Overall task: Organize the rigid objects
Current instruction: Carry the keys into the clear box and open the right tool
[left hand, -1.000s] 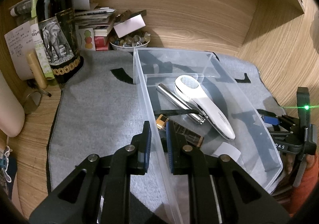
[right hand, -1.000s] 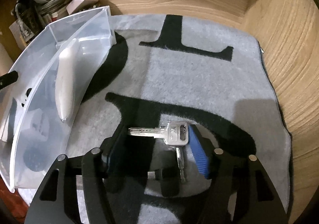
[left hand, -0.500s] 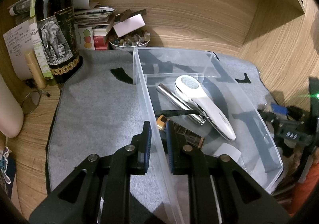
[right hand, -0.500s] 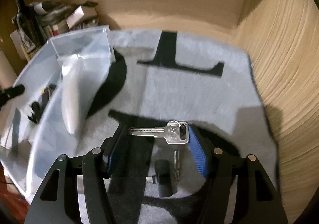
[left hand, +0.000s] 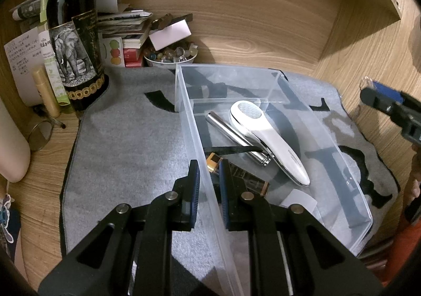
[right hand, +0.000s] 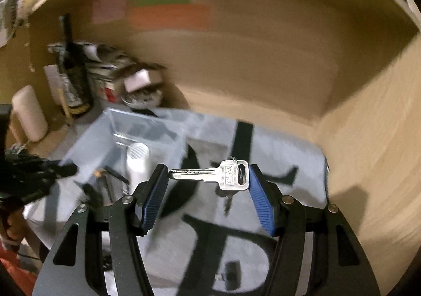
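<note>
Two ribbed blue pads of the left gripper (left hand: 208,185) pinch the thin near wall of a clear plastic bin (left hand: 273,77) in the left wrist view. The bin sits on a grey fleecy mat (left hand: 126,143) with black lettering. Inside lie a smooth white oval-headed handheld device (left hand: 265,138), a shiny metal cylinder (left hand: 231,135) touching it, and a brown battery (left hand: 247,180). A dark glass bottle (left hand: 75,40) with an elephant label stands upright at the mat's far left corner.

In the blurred right wrist view, the right gripper (right hand: 208,177) holds a flat silver key (right hand: 213,177) crosswise, tip against one pad and head against the other, above the mat, with the bin lower left.
</note>
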### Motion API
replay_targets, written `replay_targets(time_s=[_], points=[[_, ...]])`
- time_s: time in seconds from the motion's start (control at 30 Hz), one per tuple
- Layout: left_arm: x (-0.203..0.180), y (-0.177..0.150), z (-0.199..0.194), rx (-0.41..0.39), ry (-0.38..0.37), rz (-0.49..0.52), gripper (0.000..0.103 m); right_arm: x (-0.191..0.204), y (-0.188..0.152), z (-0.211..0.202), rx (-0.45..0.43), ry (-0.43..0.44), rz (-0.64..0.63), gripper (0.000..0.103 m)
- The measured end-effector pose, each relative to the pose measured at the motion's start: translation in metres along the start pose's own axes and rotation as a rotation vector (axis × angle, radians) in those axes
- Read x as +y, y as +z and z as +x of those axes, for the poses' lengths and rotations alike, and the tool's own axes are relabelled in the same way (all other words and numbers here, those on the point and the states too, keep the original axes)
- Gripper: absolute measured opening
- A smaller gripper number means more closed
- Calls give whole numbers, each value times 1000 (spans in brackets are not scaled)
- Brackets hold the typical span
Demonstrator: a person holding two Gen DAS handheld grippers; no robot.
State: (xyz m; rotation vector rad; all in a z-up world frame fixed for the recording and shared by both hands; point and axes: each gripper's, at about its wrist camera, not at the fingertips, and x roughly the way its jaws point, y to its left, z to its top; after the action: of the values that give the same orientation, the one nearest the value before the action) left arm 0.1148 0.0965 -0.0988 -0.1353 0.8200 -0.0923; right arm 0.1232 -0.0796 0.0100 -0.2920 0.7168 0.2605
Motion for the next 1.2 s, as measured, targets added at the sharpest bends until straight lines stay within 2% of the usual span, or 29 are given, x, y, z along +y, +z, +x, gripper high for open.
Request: replay_targets(time_s=[0.27, 0.5, 0.67, 0.9, 1.03, 1.2], points=[[0, -1, 0, -1, 2, 2, 14, 46, 10, 1, -45, 121, -98, 58], [0, -1, 0, -2, 3, 3, 14, 78, 1, 24, 21, 190, -169, 58], [0, -1, 0, -2, 3, 4, 14, 88, -8, 45, 98, 200, -208, 58], [0, -1, 0, -1, 3, 3, 14, 86, -12, 65, 182, 213, -190, 59], [0, -1, 0, -1, 3, 1, 14, 87, -13, 65, 190, 213, -196, 59], [-1, -1, 1, -1, 6, 4, 14, 83, -11, 51, 148, 210, -188, 61]])
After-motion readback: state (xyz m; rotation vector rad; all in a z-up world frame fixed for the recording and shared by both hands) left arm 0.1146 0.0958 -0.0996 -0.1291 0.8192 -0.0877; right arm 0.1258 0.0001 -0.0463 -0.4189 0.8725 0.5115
